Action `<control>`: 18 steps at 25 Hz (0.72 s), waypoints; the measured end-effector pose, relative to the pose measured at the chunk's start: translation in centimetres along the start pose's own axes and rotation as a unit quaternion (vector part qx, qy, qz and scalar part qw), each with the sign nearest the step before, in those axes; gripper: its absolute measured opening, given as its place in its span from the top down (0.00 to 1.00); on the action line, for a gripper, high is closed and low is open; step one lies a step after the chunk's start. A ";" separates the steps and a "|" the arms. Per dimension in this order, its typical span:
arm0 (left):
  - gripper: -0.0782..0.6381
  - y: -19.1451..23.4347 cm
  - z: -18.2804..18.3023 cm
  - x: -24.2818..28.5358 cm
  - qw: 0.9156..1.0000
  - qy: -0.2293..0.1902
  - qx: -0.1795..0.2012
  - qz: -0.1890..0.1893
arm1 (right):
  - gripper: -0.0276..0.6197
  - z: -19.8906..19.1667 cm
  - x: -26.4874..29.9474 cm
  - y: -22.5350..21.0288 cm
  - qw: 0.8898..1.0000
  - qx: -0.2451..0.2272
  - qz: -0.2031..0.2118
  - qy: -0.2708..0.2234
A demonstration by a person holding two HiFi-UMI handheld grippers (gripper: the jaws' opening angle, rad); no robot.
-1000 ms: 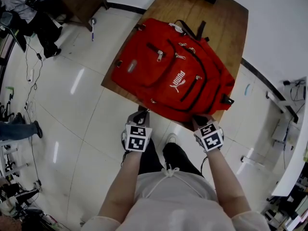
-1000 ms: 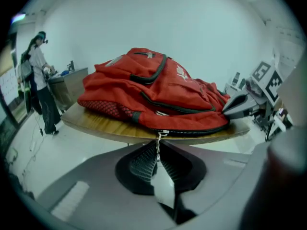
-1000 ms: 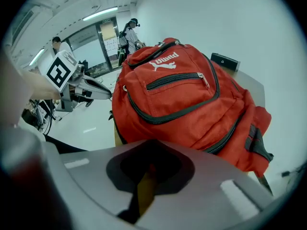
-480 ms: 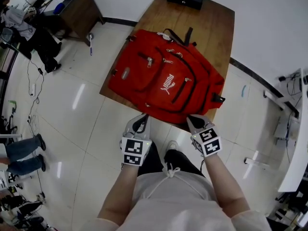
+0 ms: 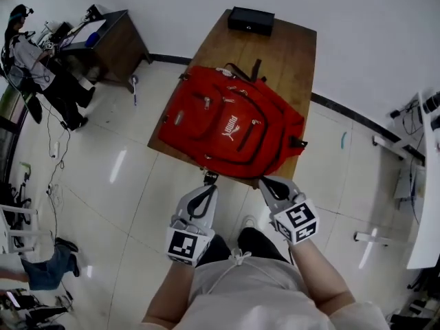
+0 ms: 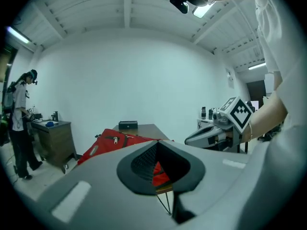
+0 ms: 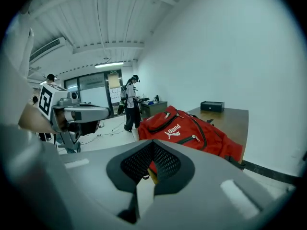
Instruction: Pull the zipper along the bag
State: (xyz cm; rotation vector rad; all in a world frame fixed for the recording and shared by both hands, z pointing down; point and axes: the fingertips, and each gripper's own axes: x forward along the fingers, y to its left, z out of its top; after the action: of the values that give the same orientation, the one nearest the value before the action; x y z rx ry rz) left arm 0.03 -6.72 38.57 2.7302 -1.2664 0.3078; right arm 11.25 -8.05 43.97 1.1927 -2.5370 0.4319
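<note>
Black box [image 5: 251, 20] beyond red backpack [image 5: 230, 122]

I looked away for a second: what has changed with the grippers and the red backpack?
Both the left gripper and the right gripper have drawn back off the near edge of the red backpack and hold nothing; the left jaws are shut. The backpack lies on the table as before.

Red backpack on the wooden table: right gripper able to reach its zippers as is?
Probably yes: the right gripper, shut and empty, hangs short of the red backpack, nothing between; its zippers face up.
</note>
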 end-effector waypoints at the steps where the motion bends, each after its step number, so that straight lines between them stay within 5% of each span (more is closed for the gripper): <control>1: 0.88 -0.2 -0.3 -0.8 1.000 0.002 -0.003 0.001 | 0.95 0.1 -0.6 0.9 1.000 -0.004 -0.003 -0.003; 8: 0.88 -0.6 -1.7 -7.8 0.999 -0.003 -0.024 -0.026 | 0.95 -0.6 -4.6 8.1 0.998 0.022 -0.038 -0.032; 18: 0.88 -1.3 -4.5 -20.2 0.999 -0.010 -0.036 -0.036 | 0.95 -1.8 -9.2 22.0 0.994 -0.013 -0.062 -0.091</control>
State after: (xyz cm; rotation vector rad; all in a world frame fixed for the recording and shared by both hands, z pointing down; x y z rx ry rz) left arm -12.37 9.95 38.27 2.7163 -1.1572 0.2241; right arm -0.11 12.41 38.88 1.4291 -2.5900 0.2697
